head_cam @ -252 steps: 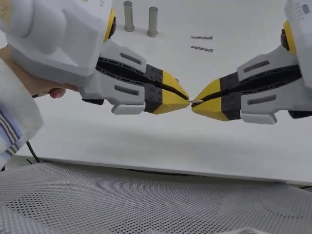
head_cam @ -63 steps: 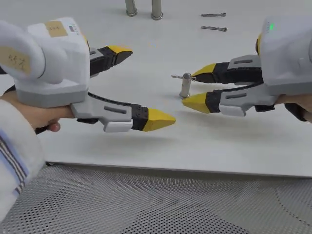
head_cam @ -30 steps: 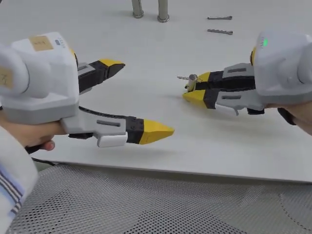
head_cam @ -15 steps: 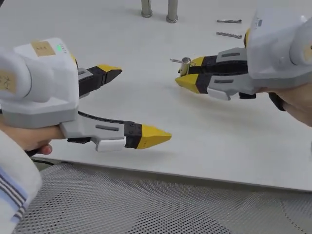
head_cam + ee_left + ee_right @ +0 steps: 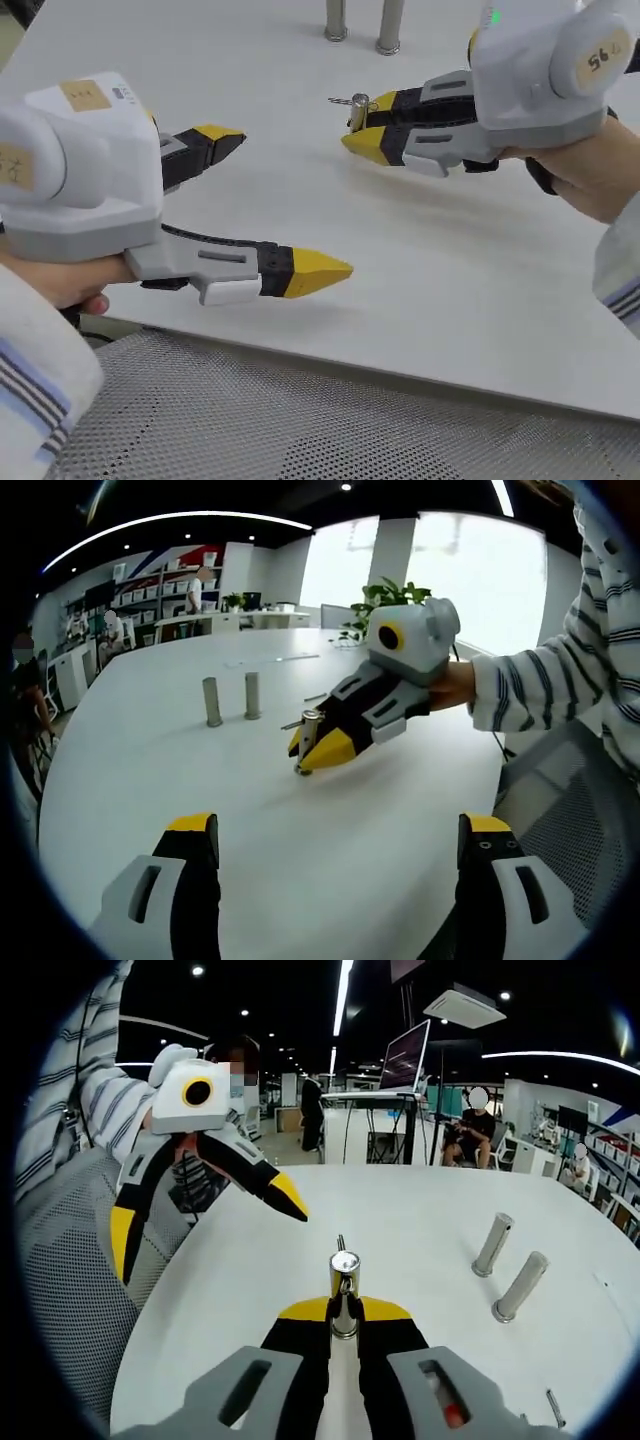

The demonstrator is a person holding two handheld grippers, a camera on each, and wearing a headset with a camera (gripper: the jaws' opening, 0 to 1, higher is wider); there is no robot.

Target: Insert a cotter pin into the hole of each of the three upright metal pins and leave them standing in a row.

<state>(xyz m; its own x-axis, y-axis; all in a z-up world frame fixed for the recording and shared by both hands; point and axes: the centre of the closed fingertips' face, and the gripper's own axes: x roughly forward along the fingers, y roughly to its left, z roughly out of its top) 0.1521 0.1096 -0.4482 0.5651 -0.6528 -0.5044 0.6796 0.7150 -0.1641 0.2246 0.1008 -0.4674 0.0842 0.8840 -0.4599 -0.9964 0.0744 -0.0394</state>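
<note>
A short metal pin (image 5: 357, 108) with a cotter pin (image 5: 341, 100) through its hole stands upright between the yellow tips of my right gripper (image 5: 360, 122), which is shut on it. In the right gripper view the pin (image 5: 345, 1285) sits in that gripper (image 5: 345, 1316), with the cotter pin's end (image 5: 340, 1242) poking out behind. Two more metal pins (image 5: 336, 22) (image 5: 389, 32) stand side by side at the far edge. My left gripper (image 5: 280, 200) is open and holds nothing, low at the left; its own view has the jaws spread wide (image 5: 337, 825).
The white table (image 5: 450, 260) has free room between the grippers. Its near edge meets a perforated grey surface (image 5: 300, 420). A loose cotter pin (image 5: 552, 1406) lies at the right. People sit at desks far behind.
My right gripper, open around the pin two seconds ago, has shut on it and carried it farther away and leftward, toward the two standing pins. The left gripper stays open and low.
</note>
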